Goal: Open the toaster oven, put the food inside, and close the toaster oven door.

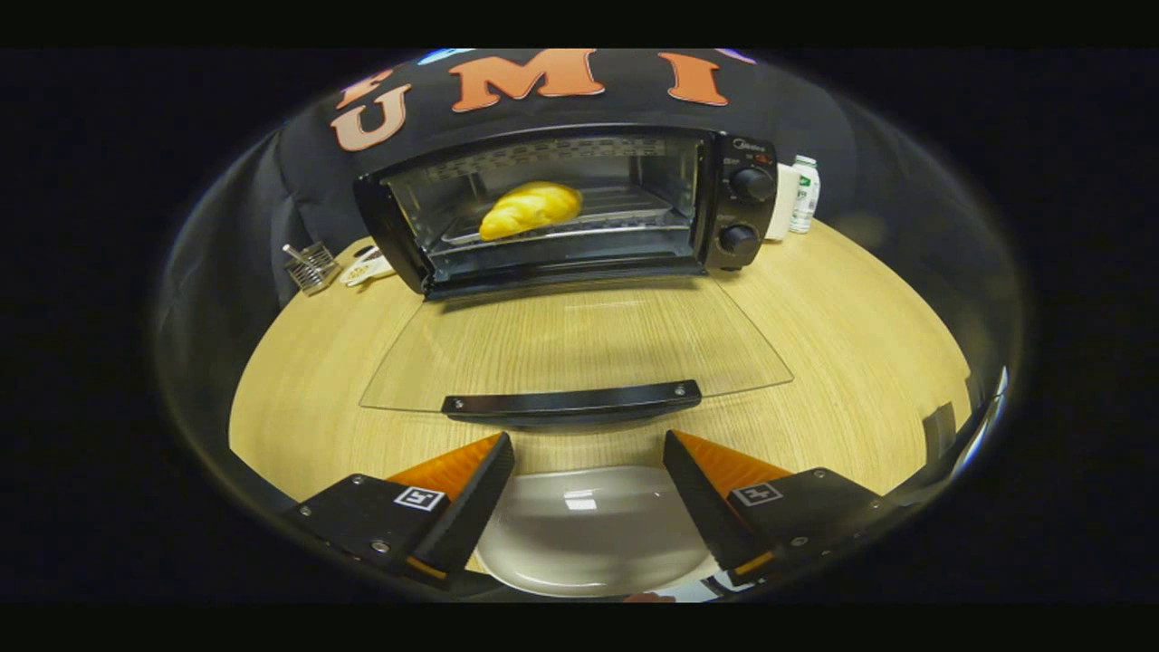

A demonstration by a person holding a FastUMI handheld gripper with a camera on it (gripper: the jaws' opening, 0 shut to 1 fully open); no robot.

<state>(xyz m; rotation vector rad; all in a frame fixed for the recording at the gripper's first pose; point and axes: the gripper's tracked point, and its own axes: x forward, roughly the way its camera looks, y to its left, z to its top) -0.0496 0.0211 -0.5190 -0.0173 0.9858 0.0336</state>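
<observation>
oven open, bread on the rack

a pale wood-grain table (815, 362) fills the booth floor of the scene, backed by black cloth. on it stands a black toaster oven (561, 204) with two knobs (750, 184) on its right panel. its glass door (579, 349) lies folded flat toward the gripper, the black door handle (572, 400) just ahead of the fingertips. inside, a golden bread roll (530, 208) rests on the wire rack (625, 222), left of centre. the gripper (589, 448) hovers with its fingers spread wide, gripping nothing; between and below them sits a white plate (589, 534). left of the oven lie a small wire holder (311, 266) and a white packet (367, 267) (contents unclear); to its right stands a white bottle (804, 193) beside a white container (783, 201).
</observation>
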